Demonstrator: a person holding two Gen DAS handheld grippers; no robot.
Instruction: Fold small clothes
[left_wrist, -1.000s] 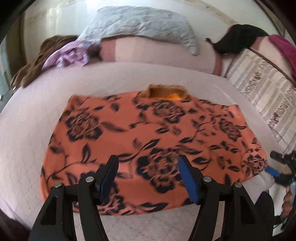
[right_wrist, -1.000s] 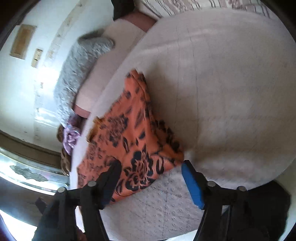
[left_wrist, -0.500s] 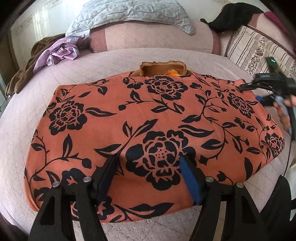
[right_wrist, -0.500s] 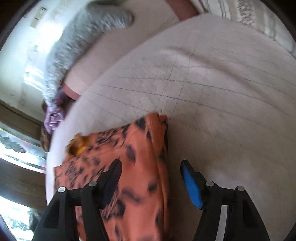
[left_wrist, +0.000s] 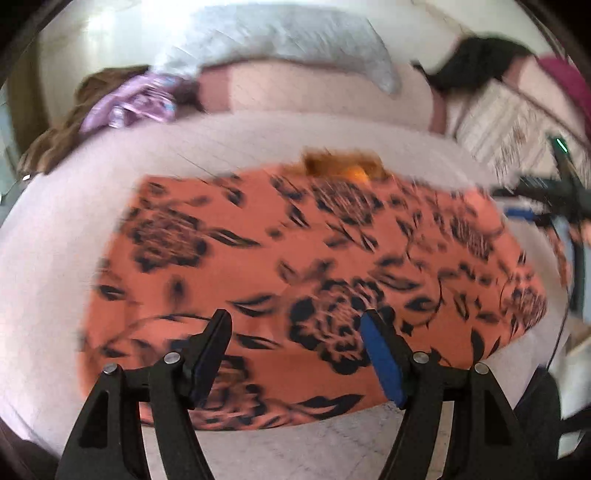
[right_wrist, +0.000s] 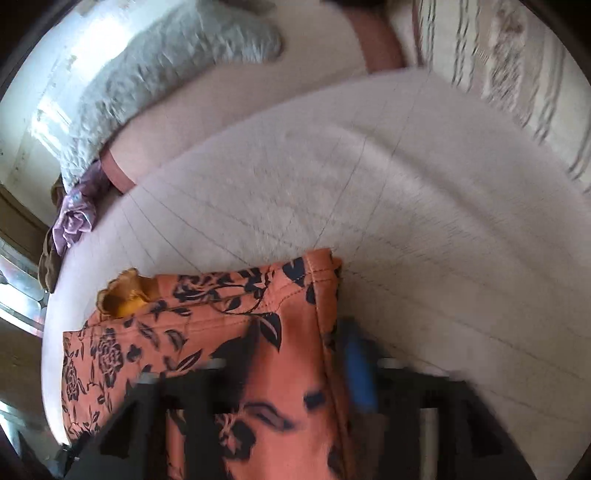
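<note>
Hovering low over the near hem of the orange floral garment (left_wrist: 303, 280), the left gripper (left_wrist: 295, 354) spread wide with nothing between its pads, cloth merely lying beneath. Risking, on a downward bite here, a pinch of both layers plus the bedcover under them, so that a lift drags the bed (left_wrist: 55, 258) fabric along. Lying flat and spread across the pale quilted bed, the garment, mustard collar (left_wrist: 340, 168) at its far edge. Straddling the garment's right side edge, the right gripper (right_wrist: 295, 365), jaws opening at this moment, dark finger over the print and blue pad (right_wrist: 360, 369) just beside the hem; whether the cloth is touched, impossible to tell through the blur. Threatening, with so much motion smear, a grab that misses the seam or catches only one layer, leaving a skewed fold. Pulling unevenly from the two sides likely bunching the middle. Farther off, sitting clear of the work, a grey quilted pillow (left_wrist: 280, 37), a lilac cloth (left_wrist: 133, 105) and a black garment (left_wrist: 476, 61).
</note>
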